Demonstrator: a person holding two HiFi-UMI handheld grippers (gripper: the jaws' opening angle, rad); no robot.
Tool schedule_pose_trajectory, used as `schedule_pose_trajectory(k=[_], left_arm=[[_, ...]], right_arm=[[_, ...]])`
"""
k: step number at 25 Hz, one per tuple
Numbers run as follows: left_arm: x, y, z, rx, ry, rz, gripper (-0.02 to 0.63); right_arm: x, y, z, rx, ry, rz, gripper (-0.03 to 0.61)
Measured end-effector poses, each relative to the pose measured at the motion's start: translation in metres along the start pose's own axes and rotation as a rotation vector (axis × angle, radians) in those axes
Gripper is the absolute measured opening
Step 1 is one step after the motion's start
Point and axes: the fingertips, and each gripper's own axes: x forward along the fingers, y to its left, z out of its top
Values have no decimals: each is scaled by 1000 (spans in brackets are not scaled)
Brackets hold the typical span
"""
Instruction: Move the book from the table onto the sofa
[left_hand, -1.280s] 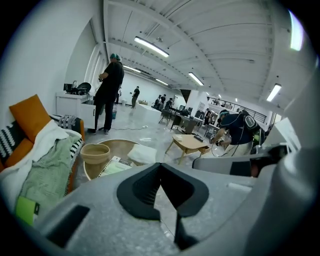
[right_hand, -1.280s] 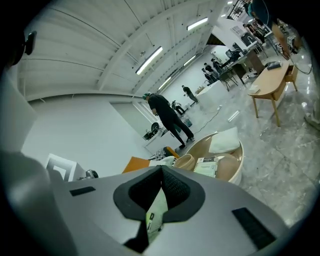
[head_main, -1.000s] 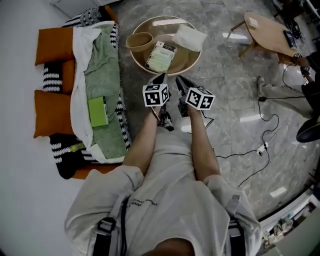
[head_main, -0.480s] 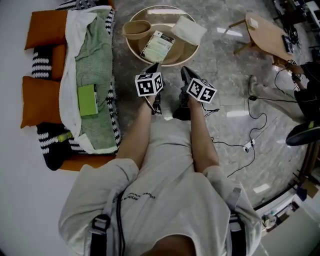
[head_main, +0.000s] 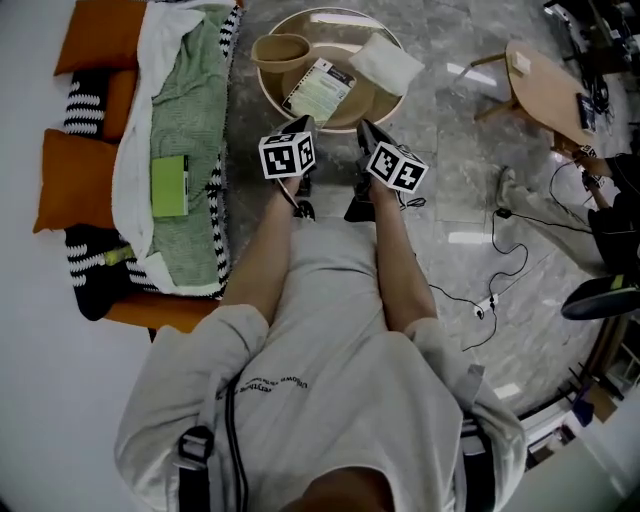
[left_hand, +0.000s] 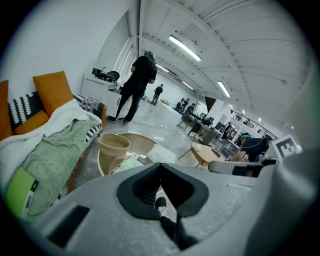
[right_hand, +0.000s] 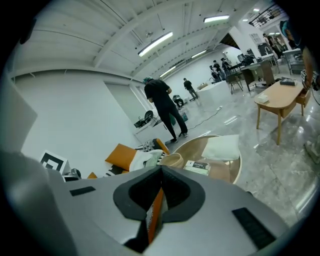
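Sofa (head_main: 70, 190) is off to the left, and the round worktop (head_main: 370, 100) is just beside it. The book (head_main: 320, 88) is lying on the worktop next to a bowl (head_main: 283, 52). Left tongs (head_main: 305, 125) and right tongs (head_main: 362, 128) are both pinched shut on nothing, hovering near the worktop's edge.

You work in bright, even light from long ceiling tubes (left_hand: 185, 48); they glare off the glossy floor (head_main: 460, 150) as white streaks. Shadows beneath you are soft. Both gripper views bend hard toward the edges and end in black corners, and whatever sits nearest the lens looks soft. Your head view is sharp, its rim slightly curved
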Motion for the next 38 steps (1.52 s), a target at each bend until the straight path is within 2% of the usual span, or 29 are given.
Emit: schedule_pose_trajectory(k=[4,9,12,17,21,23,26,32,38], left_arm=[[11,16,-8,-71,28,63,9],[32,19,11,-118,-13,96,9],[41,22,9,-143,-4,121,9],[29,60,11,-240,-42,234,9],[20,89,29,-335,-130,323,9],[19,99,31,-368,-144,362,9],[18,106,27,-419,-150,421,9],[30,99,33,-495,-206,479,9],[58,81,22,-620,-273,543,9]], right_arm=[[17,-12,15,-57,53,3,6],[42,-17,38,-108,77,47,6],[64,-19,50,-133,110,75,6],[105,-13,48,-165,178,97,6],[139,15,30,-309,292,201,6],[157,25,26,-381,343,251,6],[174,28,20,-436,413,293,6],[182,20,-13,-673,612,383,6],[196,-1,5,-809,668,448,6]])
